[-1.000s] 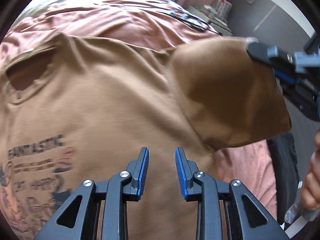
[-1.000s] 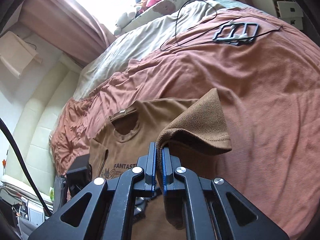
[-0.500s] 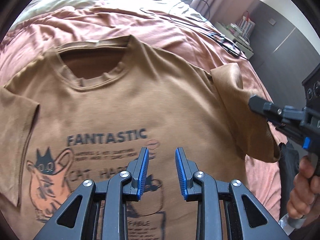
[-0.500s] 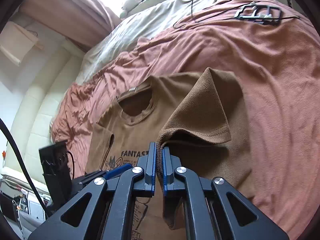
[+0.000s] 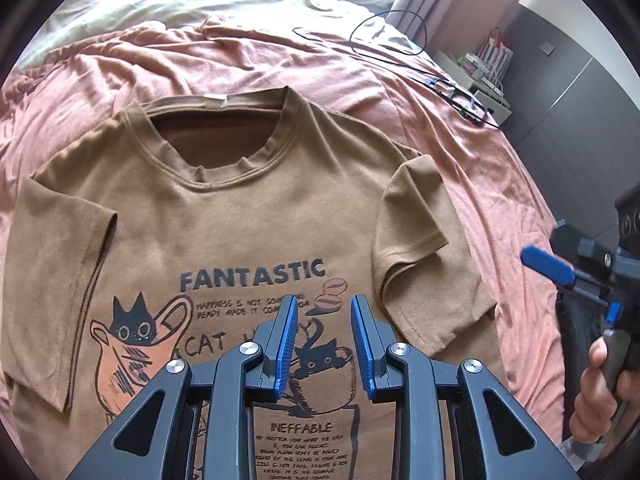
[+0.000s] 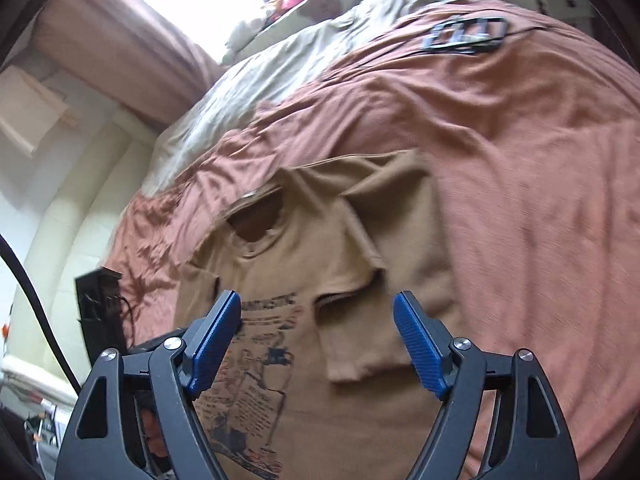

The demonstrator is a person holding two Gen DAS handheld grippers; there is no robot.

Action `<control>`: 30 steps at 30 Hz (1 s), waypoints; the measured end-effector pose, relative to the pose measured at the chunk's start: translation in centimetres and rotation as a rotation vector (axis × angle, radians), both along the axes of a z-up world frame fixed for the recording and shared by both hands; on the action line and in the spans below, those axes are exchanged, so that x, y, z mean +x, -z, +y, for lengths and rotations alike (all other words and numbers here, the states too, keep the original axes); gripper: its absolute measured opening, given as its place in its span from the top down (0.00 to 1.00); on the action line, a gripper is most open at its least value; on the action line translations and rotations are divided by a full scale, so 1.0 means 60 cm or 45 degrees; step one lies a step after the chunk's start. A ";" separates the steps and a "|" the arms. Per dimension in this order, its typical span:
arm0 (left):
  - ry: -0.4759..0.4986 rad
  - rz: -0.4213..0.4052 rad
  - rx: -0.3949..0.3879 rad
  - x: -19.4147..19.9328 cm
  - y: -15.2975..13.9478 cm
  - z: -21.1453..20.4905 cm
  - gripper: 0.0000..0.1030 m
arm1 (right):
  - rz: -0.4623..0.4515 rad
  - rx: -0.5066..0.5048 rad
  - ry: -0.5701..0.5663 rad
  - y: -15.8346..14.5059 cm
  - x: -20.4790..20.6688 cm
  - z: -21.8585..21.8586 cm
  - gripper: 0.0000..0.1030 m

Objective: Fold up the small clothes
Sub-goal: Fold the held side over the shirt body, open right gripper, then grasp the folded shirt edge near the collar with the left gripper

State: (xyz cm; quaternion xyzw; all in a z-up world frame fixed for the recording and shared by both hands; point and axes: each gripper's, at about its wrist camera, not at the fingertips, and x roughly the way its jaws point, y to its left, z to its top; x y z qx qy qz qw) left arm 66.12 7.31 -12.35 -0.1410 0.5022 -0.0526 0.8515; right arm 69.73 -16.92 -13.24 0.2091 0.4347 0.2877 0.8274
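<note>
A brown T-shirt (image 5: 248, 216) with a "FANTASTIC" cat print lies face up on the bed, collar away from me. Its right sleeve (image 5: 416, 240) is folded inward over the chest; it also shows in the right wrist view (image 6: 360, 280). My left gripper (image 5: 324, 344) is open and empty, hovering above the print. My right gripper (image 6: 320, 344) is wide open and empty above the folded sleeve; it also shows in the left wrist view (image 5: 548, 268) at the shirt's right side, clear of the cloth.
The shirt lies on a rumpled pink sheet (image 5: 460, 128). A black cable and a dark frame-like object (image 5: 460, 96) lie on the far right of the bed. A pale duvet (image 5: 192, 4) and pillows are at the head. A white shelf (image 5: 488, 76) stands beyond.
My right gripper carried the sleeve inward, laid it on the chest, then opened and let go. The left gripper pulled back, showing the whole shirt front.
</note>
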 end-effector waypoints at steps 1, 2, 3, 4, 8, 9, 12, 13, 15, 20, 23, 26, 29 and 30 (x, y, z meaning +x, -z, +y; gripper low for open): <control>0.015 -0.004 0.001 0.003 -0.003 -0.006 0.71 | -0.005 -0.005 0.024 0.003 -0.007 -0.008 0.26; 0.027 -0.008 0.002 0.006 -0.005 -0.012 0.71 | -0.011 -0.004 0.046 0.005 -0.015 -0.013 0.32; 0.036 -0.010 0.003 0.009 -0.006 -0.016 0.71 | -0.011 -0.006 0.072 0.010 -0.021 -0.021 0.35; 0.049 -0.012 0.002 0.014 -0.008 -0.023 0.71 | -0.009 -0.014 0.090 0.013 -0.028 -0.024 0.42; 0.108 -0.028 0.010 0.029 -0.016 -0.052 0.71 | 0.021 -0.015 0.168 0.041 -0.041 -0.051 0.60; 0.126 -0.030 0.016 0.034 -0.017 -0.061 0.71 | 0.030 -0.018 0.182 0.049 -0.042 -0.056 0.61; 0.177 -0.034 0.029 0.048 -0.017 -0.087 0.66 | 0.049 -0.035 0.197 0.063 -0.046 -0.075 0.63; 0.190 -0.035 0.036 0.054 -0.015 -0.096 0.64 | 0.056 -0.038 0.201 0.068 -0.047 -0.078 0.63; 0.209 -0.031 0.047 0.066 -0.010 -0.112 0.59 | 0.059 -0.043 0.199 0.071 -0.046 -0.079 0.63; 0.243 -0.010 0.040 0.096 0.008 -0.145 0.59 | 0.050 -0.055 0.201 0.081 -0.053 -0.076 0.63; 0.270 -0.007 0.037 0.115 0.016 -0.168 0.59 | 0.062 -0.077 0.185 0.092 -0.053 -0.072 0.64; 0.288 0.001 0.057 0.130 0.027 -0.188 0.55 | 0.088 -0.082 0.188 0.104 -0.050 -0.072 0.70; 0.281 0.005 0.129 0.147 0.042 -0.208 0.42 | 0.095 -0.093 0.194 0.110 -0.047 -0.073 0.71; 0.278 0.002 0.154 0.152 0.047 -0.214 0.42 | 0.088 -0.102 0.191 0.109 -0.050 -0.071 0.71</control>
